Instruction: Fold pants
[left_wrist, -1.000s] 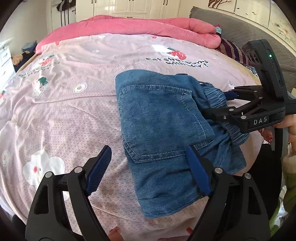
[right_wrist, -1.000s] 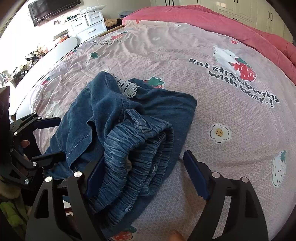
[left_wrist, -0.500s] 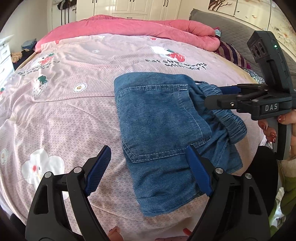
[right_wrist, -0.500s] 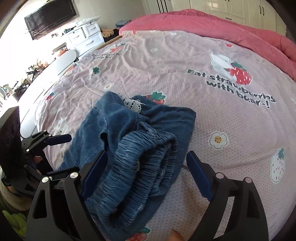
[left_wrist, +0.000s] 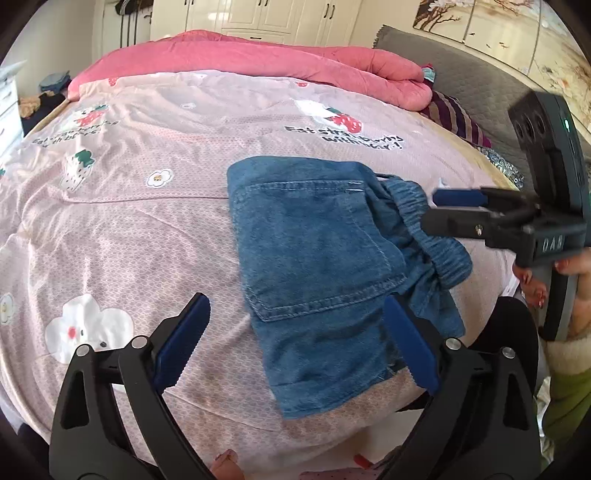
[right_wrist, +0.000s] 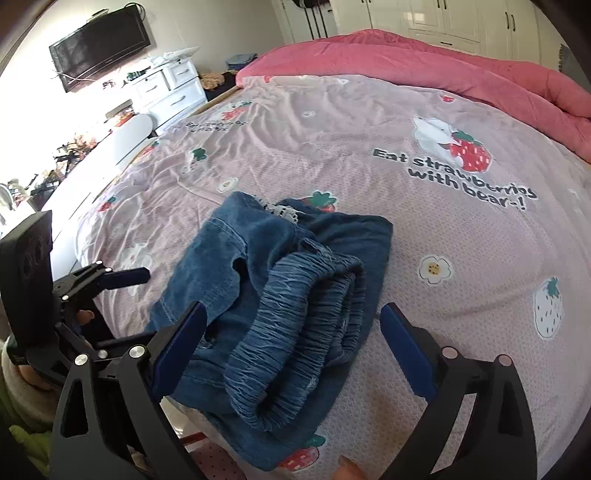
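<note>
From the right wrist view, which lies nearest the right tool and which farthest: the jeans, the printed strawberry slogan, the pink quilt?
1. Jeans: on the bed, just ahead of the right tool, whose jaws are opening.
2. Strawberry slogan: mid-bed, right.
3. Pink quilt: far edge.

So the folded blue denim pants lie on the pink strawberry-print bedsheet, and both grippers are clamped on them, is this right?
Not quite. The folded blue denim pants lie on the pink strawberry-print bedsheet, but neither the left gripper nor the right gripper clamps them; both wrist views show the jaws opening, clear of the cloth.

Both tools black, blue serrated pads, silver screws; right tool (left_wrist: 452, 210) marked DAS, green LED; cream fleece cuff (left_wrist: 565, 354).
</note>
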